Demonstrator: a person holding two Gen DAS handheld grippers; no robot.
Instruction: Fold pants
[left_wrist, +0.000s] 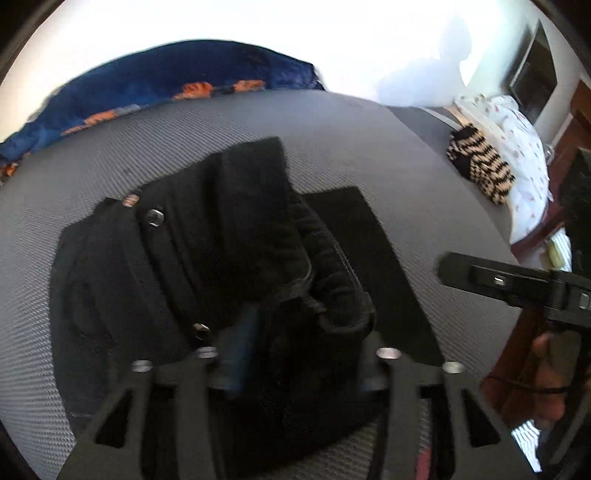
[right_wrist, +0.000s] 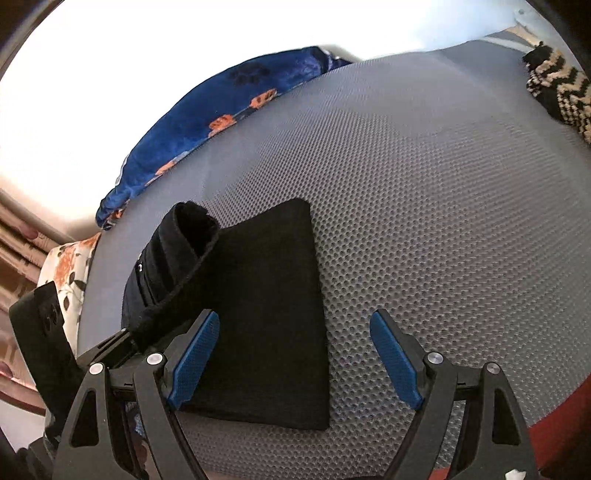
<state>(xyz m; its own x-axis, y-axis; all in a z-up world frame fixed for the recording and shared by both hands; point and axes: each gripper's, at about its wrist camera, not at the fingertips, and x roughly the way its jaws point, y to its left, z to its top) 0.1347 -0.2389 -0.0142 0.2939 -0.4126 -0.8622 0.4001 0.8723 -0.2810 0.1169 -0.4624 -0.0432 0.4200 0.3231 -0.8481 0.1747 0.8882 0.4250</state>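
Note:
The black pants (left_wrist: 207, 258) lie partly folded on the grey mesh mattress (left_wrist: 388, 147). In the left wrist view my left gripper (left_wrist: 295, 354) is shut on a bunched fold of the pants and holds it just above the flat part. Its pads are buried in cloth. In the right wrist view the pants (right_wrist: 266, 314) show as a flat folded panel with a raised waistband loop at the left. My right gripper (right_wrist: 295, 358) is open and empty, just above the panel's right edge, its blue pads (right_wrist: 195, 358) wide apart. The right gripper also shows in the left wrist view (left_wrist: 491, 280).
A blue blanket with orange flowers (right_wrist: 221, 107) lies along the mattress's far edge. A black and beige striped garment (left_wrist: 480, 166) sits at the far right beside a white patterned sheet (left_wrist: 524, 147). Bare mattress (right_wrist: 443, 203) stretches to the right of the pants.

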